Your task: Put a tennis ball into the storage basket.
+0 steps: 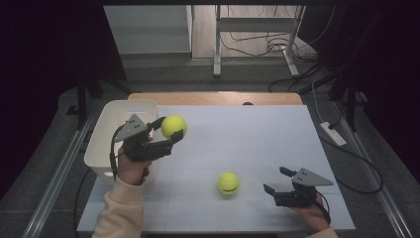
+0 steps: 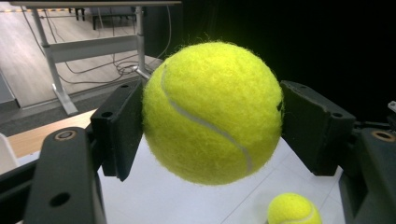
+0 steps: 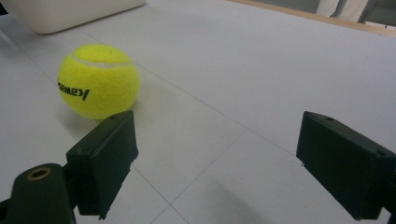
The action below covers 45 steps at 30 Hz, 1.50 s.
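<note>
Left gripper: jaws clamped on a tennis ball, one pad pressing each side, the ball lifted clear of the table.
Held ball, seen along the jaws: it bulges well past the pad tips, gripped near its middle, seam running diagonally across its face.
White bin: just behind and beside the left gripper's body, open top facing up; likely the ball's destination.
Right gripper: jaws standing wide apart, nothing between them, resting low on the table.
Second tennis ball: on the table just beyond the right gripper's left jaw, outside the gap, not touching it.
Risk, held ball: smooth pads on round felt could let it squirt out if the squeeze eases before the bin.
Risk, second ball: a jaw nudging it off-centre would likely send it rolling away.
</note>
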### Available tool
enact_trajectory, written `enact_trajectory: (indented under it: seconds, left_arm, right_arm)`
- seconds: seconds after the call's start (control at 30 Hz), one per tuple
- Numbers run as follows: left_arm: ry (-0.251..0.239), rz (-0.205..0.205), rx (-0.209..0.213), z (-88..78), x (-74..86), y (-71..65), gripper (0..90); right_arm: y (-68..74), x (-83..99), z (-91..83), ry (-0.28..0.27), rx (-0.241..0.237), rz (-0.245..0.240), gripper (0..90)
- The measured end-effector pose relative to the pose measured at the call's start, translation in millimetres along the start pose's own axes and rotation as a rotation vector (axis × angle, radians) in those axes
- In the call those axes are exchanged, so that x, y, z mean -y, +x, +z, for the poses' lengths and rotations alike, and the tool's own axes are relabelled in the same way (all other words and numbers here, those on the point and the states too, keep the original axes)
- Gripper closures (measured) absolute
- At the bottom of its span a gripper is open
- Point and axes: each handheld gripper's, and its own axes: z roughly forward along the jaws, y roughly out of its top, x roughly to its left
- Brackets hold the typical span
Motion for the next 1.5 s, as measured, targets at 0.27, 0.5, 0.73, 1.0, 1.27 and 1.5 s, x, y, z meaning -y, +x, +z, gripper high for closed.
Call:
enact_trajectory:
  seconds: [0.27, 0.5, 0.73, 1.0, 1.27, 1.5]
  left_arm:
    - [-0.014, -0.012, -0.030, -6.4, -0.9, 7.4, 27.0]
    - [-0.021, -0.023, -0.049, -12.5, -1.7, 14.3, 27.0]
    - [-0.019, -0.038, -0.083, -16.2, -4.1, 19.2, 27.0]
    - [0.006, -0.065, -0.149, -15.7, -6.3, 36.4, 27.0]
    - [0.025, -0.078, -0.205, -17.8, -7.1, 51.3, 27.0]
    - [0.036, -0.079, -0.220, -16.6, -9.7, 58.4, 27.0]
  right_arm:
    - [-0.2, 0.0, 0.1, 0.000, 0.000, -0.002, 12.5]
    - [0.3, 0.1, 0.4, 0.001, 0.000, 0.000, 12.5]
    - [-0.6, -0.4, -1.7, -0.007, -0.001, 0.009, 12.5]
    - [-2.0, -0.7, -3.8, -0.017, -0.004, 0.014, 12.5]
    - [-1.3, -0.9, -3.8, -0.016, -0.001, 0.012, 12.5]
    - [-1.5, -0.7, -3.5, -0.017, 0.000, 0.016, 12.5]
